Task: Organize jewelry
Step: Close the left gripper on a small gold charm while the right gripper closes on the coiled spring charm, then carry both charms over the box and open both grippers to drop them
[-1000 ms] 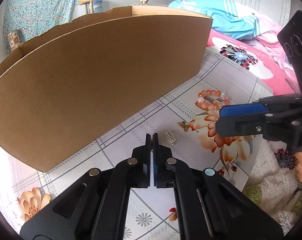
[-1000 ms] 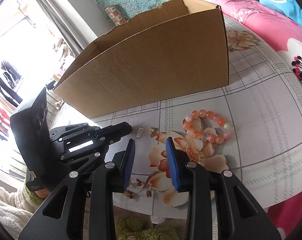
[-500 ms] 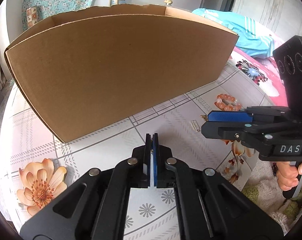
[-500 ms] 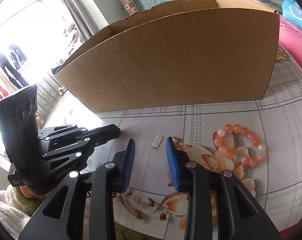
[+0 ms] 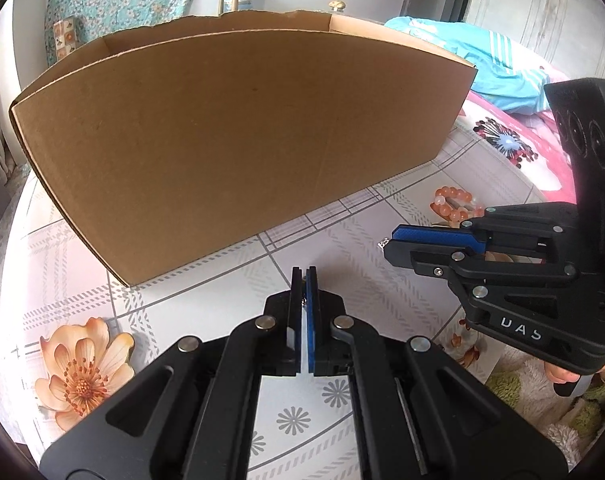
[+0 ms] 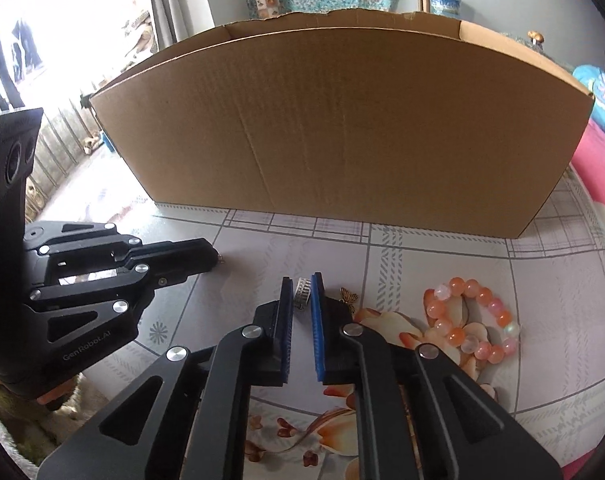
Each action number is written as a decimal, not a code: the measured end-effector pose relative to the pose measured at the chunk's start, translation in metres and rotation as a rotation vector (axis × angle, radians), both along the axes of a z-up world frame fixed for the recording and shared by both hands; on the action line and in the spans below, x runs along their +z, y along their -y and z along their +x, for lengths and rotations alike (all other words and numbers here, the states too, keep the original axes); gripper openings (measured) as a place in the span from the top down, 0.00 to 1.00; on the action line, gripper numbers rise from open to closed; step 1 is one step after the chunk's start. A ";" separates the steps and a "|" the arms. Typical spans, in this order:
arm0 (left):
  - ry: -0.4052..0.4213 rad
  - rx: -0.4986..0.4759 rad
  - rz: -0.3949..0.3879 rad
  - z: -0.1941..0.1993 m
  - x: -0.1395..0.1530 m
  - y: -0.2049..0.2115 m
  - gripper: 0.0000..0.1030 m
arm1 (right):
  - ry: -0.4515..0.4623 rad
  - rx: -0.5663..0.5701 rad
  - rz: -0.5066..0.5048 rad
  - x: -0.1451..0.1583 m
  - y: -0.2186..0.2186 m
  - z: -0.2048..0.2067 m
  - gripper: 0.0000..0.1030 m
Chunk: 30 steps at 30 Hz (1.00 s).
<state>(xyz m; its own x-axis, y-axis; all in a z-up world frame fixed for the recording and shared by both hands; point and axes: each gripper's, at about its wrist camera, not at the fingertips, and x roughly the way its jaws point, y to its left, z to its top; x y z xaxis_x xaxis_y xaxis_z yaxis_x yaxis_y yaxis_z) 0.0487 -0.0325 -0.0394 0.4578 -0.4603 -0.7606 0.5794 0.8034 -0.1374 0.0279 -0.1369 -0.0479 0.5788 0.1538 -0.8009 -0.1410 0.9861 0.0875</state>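
My right gripper (image 6: 302,285) is closing, and its blue pads press a small ribbed silver piece (image 6: 302,295) that rests on the flowered tabletop. A gold butterfly charm (image 6: 348,296) lies just right of it, and an orange and pink bead bracelet (image 6: 472,320) further right. My left gripper (image 5: 303,276) is shut, with a tiny metal piece (image 5: 303,300) pinched between its pads, above bare tabletop to the left. In the left wrist view the right gripper (image 5: 388,242) hides the charm; the bracelet (image 5: 454,202) shows behind it.
A large open cardboard box (image 6: 342,128) stands across the table behind both grippers. The tablecloth (image 5: 206,308) has grid lines and printed flowers. Pink and blue bedding (image 5: 502,68) lies to the right. A fluffy sleeve (image 5: 542,392) shows at the table's near edge.
The right gripper slid left over the silver piece and its jaws closed on it. The left gripper swung left and stayed shut.
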 end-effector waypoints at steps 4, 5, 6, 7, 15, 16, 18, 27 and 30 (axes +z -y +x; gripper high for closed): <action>0.000 0.005 -0.001 0.001 0.000 0.001 0.99 | -0.003 -0.002 0.045 0.000 0.006 0.001 0.95; 0.001 0.006 -0.001 0.001 0.000 0.001 0.99 | -0.006 -0.006 0.065 -0.001 0.008 0.002 0.95; 0.000 0.007 -0.001 0.001 0.000 0.001 0.99 | -0.008 -0.011 0.084 0.000 0.011 0.003 0.95; 0.001 0.008 -0.003 0.001 0.000 0.001 0.99 | -0.010 -0.011 0.103 0.000 0.014 0.003 0.95; 0.009 0.001 -0.022 0.000 -0.001 -0.002 0.99 | 0.003 -0.024 0.172 0.012 0.030 -0.004 0.95; 0.008 -0.002 -0.032 0.000 -0.001 -0.004 0.99 | 0.004 -0.027 0.184 0.013 0.034 -0.006 0.95; 0.004 -0.004 -0.062 -0.001 0.002 -0.009 0.99 | 0.013 -0.034 0.200 0.018 0.040 -0.009 0.95; 0.019 -0.003 -0.204 -0.008 0.032 -0.035 1.00 | 0.061 -0.048 0.261 0.041 0.067 -0.025 0.95; 0.029 0.001 -0.262 -0.012 0.048 -0.044 1.00 | 0.089 -0.046 0.267 0.052 0.061 -0.025 0.95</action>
